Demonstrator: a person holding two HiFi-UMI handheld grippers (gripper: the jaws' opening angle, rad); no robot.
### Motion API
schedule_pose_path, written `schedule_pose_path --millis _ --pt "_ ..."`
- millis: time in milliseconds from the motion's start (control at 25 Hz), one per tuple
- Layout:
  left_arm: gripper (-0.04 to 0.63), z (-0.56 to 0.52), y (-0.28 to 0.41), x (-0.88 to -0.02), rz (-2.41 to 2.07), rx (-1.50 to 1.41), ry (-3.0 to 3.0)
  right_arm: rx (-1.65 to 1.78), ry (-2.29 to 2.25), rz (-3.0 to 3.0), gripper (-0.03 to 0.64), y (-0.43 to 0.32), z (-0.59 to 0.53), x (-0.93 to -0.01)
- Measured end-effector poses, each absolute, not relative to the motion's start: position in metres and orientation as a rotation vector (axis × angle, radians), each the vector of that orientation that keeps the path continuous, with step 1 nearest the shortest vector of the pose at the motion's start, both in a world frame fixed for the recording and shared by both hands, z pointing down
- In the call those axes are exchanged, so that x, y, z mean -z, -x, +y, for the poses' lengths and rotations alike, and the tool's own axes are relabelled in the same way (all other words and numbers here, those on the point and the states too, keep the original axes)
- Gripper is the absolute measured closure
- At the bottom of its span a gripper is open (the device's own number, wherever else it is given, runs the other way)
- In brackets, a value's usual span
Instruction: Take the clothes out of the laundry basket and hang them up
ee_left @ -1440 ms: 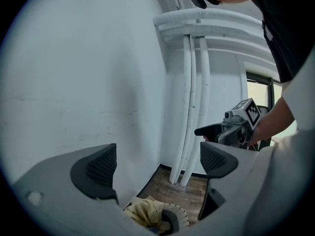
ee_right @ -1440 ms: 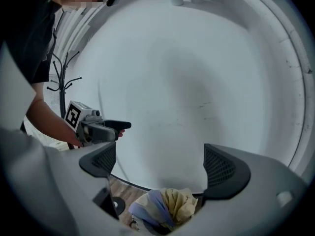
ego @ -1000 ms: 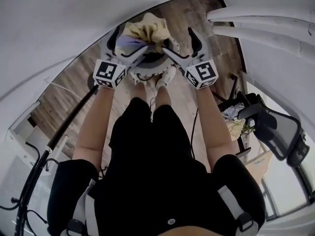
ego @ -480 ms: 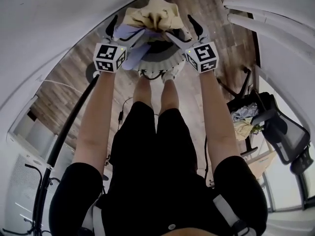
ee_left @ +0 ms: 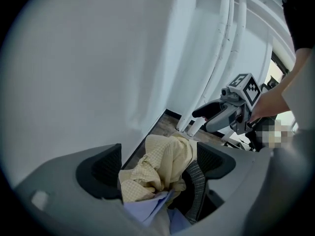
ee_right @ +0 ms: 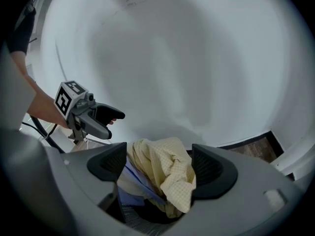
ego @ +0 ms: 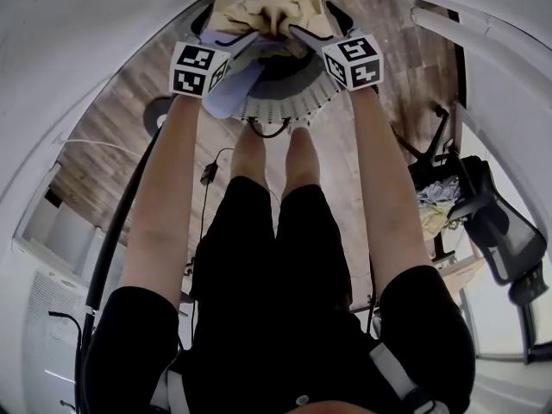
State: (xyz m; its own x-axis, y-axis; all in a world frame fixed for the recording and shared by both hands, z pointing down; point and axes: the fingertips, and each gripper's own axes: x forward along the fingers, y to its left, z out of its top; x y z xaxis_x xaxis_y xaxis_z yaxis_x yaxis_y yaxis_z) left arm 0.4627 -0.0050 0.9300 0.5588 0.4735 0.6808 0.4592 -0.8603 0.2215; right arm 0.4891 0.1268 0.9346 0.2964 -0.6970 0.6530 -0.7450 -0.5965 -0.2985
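Down they've come since a second ago! The left gripper (ego: 226, 28) and the right gripper (ego: 312, 22) now sit low over the basket (ego: 285, 106). Their jaws are apart but have just been narrowing, each straddling the yellow cloth (ego: 274, 7) heaped on top. A blue cloth (ego: 226, 89) spills over the rim.

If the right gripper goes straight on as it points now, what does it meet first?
Probably the yellow checked garment, seen between the open jaws of the right gripper; they have just been closing.

Wall (ego: 78, 33) close bhd basket (ego: 289, 108)
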Motion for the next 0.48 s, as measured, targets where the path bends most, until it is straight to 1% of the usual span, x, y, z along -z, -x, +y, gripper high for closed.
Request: schedule_pose_path --millis 240,480 --pt "0.107 -0.008 -0.465 -0.993 0.826 -1.427 -2.678 -1.337 -2.409 -1.34 0.224 -0.498 0.126 -0.991" --pt "0.114 -0.005 -0.465 -1.022 0.875 -1.579 -2.634 -1.414 -2.289 -1.347 0.242 -0.496 0.121 -1.021"
